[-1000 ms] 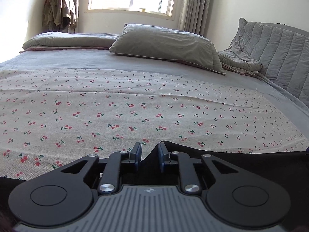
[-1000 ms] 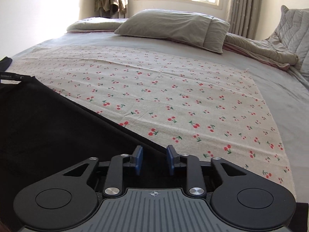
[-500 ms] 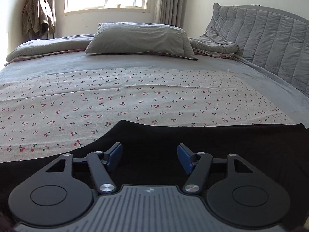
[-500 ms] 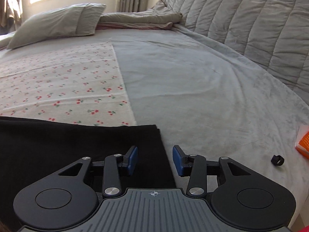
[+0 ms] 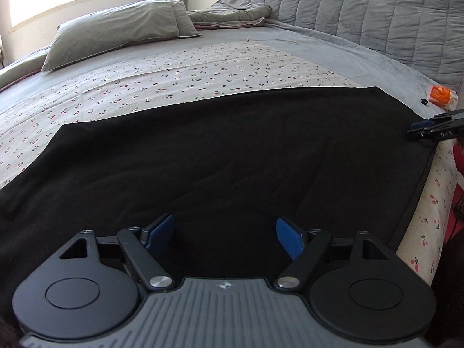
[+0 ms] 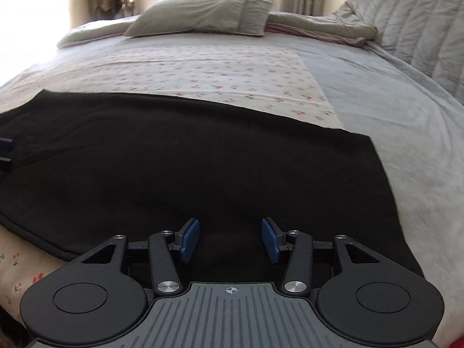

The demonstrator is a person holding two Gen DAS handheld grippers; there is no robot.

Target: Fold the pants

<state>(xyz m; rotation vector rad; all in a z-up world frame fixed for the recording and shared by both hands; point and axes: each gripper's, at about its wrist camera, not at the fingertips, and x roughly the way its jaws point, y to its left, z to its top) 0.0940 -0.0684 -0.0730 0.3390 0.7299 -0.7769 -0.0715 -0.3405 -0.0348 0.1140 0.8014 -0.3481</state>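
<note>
A wide bed covered in a soft grey blanket fills both views, backed by a quilted grey headboard. Across the bed's middle lies a cream sheet printed with small red cherries, and the black fabric pants are spread flat on top of that sheet along the bed's near edge, with a few shallow wrinkles. At the far side of the bed, beyond the sheet, a plump grey pillow rests beside a rumpled grey quilt.

The left gripper hovers low over the pants near the bed's front edge, its blue-padded fingers spread wide apart and holding nothing. The right gripper sits over the pants' other end, close to where the black cloth meets the bare grey blanket, its fingers also parted and empty.

On the blanket just past that end of the pants lies a small orange packet with a tiny black ring beside it.
</note>
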